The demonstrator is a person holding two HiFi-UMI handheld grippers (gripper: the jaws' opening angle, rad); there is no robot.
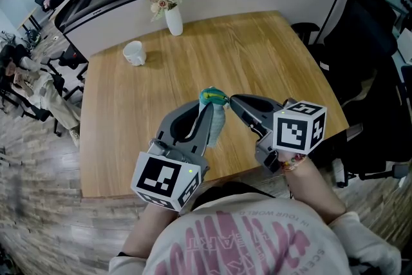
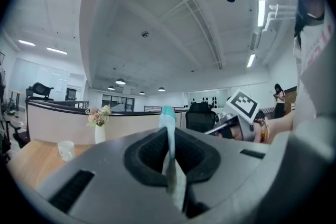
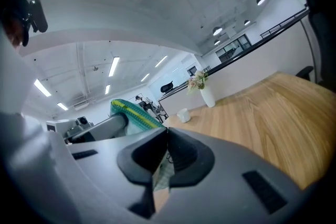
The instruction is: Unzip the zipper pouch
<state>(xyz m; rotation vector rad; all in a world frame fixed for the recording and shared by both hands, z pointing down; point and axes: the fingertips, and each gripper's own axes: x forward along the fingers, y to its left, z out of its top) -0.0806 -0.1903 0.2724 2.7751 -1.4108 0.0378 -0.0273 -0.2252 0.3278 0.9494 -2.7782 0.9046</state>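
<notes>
A pale zipper pouch (image 1: 216, 120) with a teal and yellow zipper edge hangs upright above the wooden table (image 1: 257, 55), near its front edge. My left gripper (image 1: 207, 107) is shut on the pouch body, and the fabric (image 2: 168, 134) runs up between its pads. My right gripper (image 1: 233, 100) comes from the right and is shut at the pouch's teal top end. In the right gripper view its jaws (image 3: 167, 132) pinch a thin dark tab that looks like the zipper pull, with the striped zipper edge (image 3: 131, 113) just left of them. The pouch's lower part is hidden by the left gripper.
A white vase of flowers (image 1: 174, 19) and a white cup (image 1: 134, 53) stand at the table's far left. A black office chair (image 1: 367, 74) is off the right side. The person's body is close to the front edge (image 1: 129, 189).
</notes>
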